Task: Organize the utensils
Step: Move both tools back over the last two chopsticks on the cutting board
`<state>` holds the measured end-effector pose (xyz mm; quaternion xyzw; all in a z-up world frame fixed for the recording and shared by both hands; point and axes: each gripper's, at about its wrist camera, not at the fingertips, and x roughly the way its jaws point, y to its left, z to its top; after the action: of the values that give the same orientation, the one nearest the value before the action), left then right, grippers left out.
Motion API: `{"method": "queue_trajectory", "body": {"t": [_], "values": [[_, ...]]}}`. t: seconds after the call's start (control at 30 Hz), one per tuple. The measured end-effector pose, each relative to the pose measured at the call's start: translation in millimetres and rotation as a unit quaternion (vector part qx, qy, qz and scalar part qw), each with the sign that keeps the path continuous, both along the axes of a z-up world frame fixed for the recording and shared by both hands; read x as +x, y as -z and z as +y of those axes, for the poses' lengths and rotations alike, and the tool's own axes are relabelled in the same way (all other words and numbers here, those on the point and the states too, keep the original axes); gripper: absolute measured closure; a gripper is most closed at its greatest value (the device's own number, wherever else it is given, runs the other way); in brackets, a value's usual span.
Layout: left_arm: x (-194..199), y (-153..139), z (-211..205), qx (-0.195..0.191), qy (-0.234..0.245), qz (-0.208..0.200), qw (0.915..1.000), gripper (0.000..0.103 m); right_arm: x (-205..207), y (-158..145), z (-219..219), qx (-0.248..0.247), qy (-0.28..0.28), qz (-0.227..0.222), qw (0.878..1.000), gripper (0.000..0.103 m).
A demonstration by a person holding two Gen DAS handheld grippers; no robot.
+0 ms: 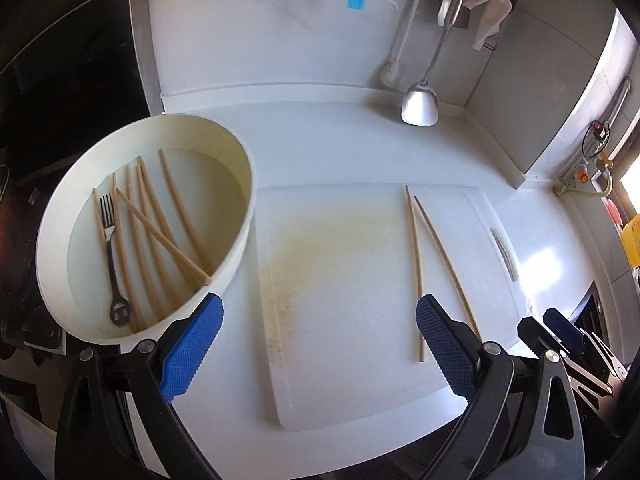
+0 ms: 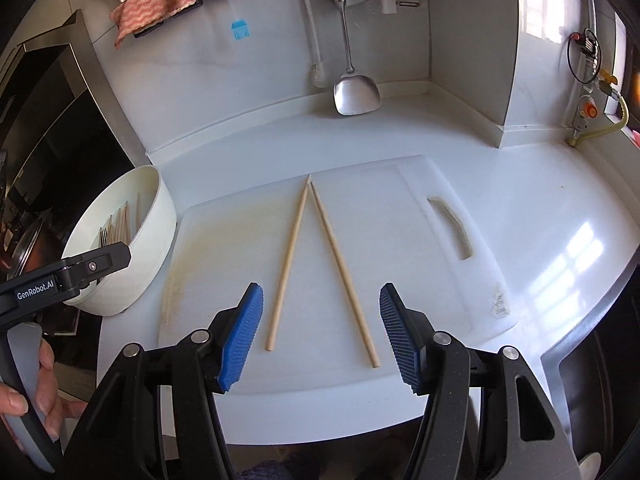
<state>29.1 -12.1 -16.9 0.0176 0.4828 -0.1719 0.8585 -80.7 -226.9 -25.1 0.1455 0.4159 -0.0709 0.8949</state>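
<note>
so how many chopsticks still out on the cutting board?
2. Both lie on the cutting board, tips nearly meeting at the far end: left chopstick, right chopstick. More sit in the white bowl with a fork; some there overlap.

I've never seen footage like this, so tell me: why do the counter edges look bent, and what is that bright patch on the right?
Left wrist view: the fisheye lens bows the cutting board and the bowl, and window glare whitens the counter. Right wrist view: same bowing, sharp chopsticks, a window reflection on the counter, and the hanging blue brush looks slightly soft.
</note>
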Motion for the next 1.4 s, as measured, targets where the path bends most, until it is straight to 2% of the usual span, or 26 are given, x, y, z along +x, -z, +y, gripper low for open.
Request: {"method": "queue_trajectory", "body": {"t": [0.27,0.43,0.57,0.77,0.87,0.93,1.1,1.4], "values": [[-26.5,2.1,-53.2,0.02,-0.047,0.002,0.9987,0.008,-6.3,4.8,-45.5,-0.001,-0.064,-0.014,0.998,0.042],[-37.1,9.2,-70.7,0.036,-0.081,-0.013,0.996,0.006,1.0,15.9,-54.8,-0.013,-0.112,-0.024,0.993,0.042],[-32.3,22.6,-74.9,0.04,-0.1,-0.025,0.9938,0.006,13.7,31.3,-53.3,-0.02,-0.127,-0.028,0.991,0.042],[-18.0,45.6,-75.5,0.021,-0.094,-0.047,0.9943,0.006,30.8,55.2,-47.9,-0.021,-0.103,-0.046,0.993,0.04],[-8.8,59.3,-77.3,0.035,-0.081,-0.05,0.9949,0.006,37.5,62.4,-48.1,-0.014,-0.087,-0.06,0.994,0.04],[-3.8,66.8,-75.2,0.038,-0.084,-0.046,0.9947,0.006,45.9,68.3,-46.4,-0.028,-0.082,-0.049,0.995,0.04],[-0.5,76.6,-63.8,-0.005,-0.086,-0.047,0.9952,0.006,56.1,77.5,-37.3,-0.062,-0.077,-0.044,0.994,0.04],[2.9,85.5,-60.3,0.003,-0.088,-0.047,0.995,0.006,64.1,87.5,-22.4,-0.088,-0.083,-0.031,0.992,0.04]]}}
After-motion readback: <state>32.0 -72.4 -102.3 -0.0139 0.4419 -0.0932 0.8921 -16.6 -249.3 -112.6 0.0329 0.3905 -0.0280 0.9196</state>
